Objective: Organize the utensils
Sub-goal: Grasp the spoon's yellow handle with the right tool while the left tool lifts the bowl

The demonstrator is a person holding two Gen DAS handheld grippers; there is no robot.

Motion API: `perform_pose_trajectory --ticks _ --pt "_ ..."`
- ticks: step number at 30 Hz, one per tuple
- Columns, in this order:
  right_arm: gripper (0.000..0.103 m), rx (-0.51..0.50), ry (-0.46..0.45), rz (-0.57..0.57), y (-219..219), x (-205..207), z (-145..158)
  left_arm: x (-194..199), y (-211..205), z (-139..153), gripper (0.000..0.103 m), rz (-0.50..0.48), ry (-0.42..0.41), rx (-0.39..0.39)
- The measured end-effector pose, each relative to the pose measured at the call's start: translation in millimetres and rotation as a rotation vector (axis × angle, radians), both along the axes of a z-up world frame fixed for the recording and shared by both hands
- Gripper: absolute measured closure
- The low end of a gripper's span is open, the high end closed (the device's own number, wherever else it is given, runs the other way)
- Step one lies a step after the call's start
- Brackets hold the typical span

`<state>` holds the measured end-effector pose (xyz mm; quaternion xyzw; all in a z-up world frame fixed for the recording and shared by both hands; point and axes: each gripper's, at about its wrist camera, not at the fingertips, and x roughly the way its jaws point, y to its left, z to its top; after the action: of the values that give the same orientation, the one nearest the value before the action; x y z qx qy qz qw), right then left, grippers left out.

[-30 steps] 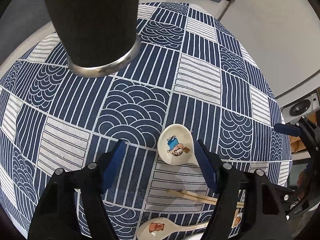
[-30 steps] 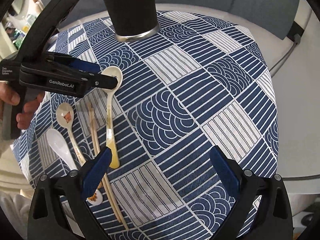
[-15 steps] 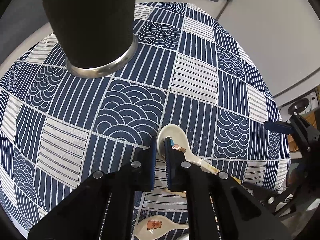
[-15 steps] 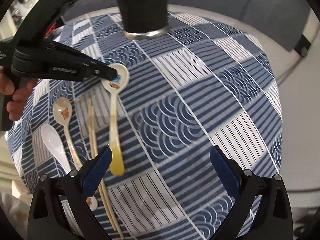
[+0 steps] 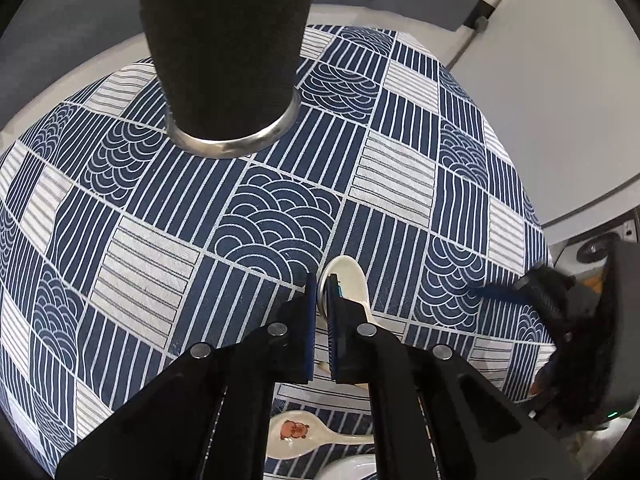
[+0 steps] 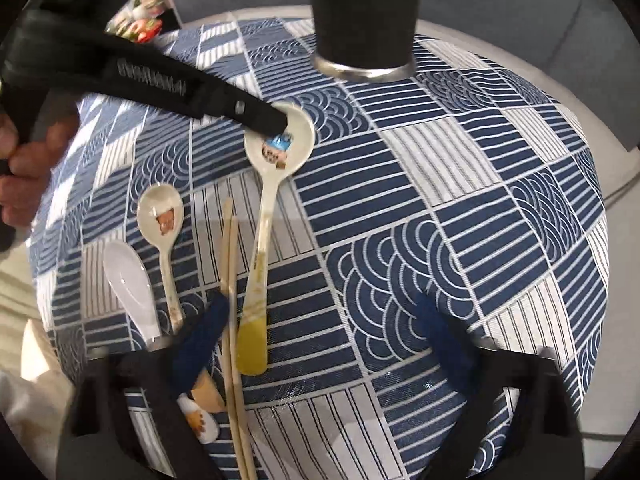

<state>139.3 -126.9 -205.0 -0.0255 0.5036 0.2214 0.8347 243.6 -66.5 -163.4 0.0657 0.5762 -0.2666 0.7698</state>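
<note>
My left gripper [image 5: 321, 292] is shut on the rim of the bowl of a cream cartoon spoon [image 5: 349, 280]. In the right wrist view it [image 6: 276, 126] pinches that spoon [image 6: 280, 152], whose yellow-tipped handle runs toward me, tip lifted slightly. My right gripper [image 6: 320, 336] is open and empty, low over the cloth near the handle ends. A black cup with a steel base [image 5: 224, 40] stands upright at the back; it also shows in the right wrist view [image 6: 362, 16]. A pair of chopsticks [image 6: 232, 300], a bear spoon [image 6: 162, 220] and a white spoon [image 6: 128, 280] lie at the left.
A round table with a blue and white patterned cloth [image 6: 460, 200] holds everything. Another small cartoon spoon [image 6: 200, 416] lies under my right gripper's left finger. The bear spoon [image 5: 304, 432] lies beneath my left gripper. The person's hand [image 6: 24, 176] holds the left gripper.
My left gripper closed on the cartoon spoon's bowl and has lifted and carried it toward the black cup. My right gripper moved forward and left toward the utensils.
</note>
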Motion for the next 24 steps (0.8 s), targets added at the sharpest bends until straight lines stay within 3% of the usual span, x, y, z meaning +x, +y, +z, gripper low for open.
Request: perform_pose_trajectory --ticks 2,3,4,10,24 --pt "0.053 -0.042 -0.036 0.033 6 -1 3 -2 1 3 0.098 0.014 -0.001 -0.004" --pt "0.077 -0.047 -0.050 0.057 9 -1 6 -4 0 5 0.098 0.021 -0.005 -0.006" --pt "0.091 -0.039 -0.047 0.070 10 0 8 -5 1 6 0.097 0.026 -0.008 -0.007" --pt "0.091 -0.006 -0.031 0.102 6 4 16 -12 1 19 0.097 0.054 -0.027 -0.020" --pt "0.091 -0.014 -0.204 0.140 2 12 73 -17 14 90 0.097 0.104 -0.195 -0.005"
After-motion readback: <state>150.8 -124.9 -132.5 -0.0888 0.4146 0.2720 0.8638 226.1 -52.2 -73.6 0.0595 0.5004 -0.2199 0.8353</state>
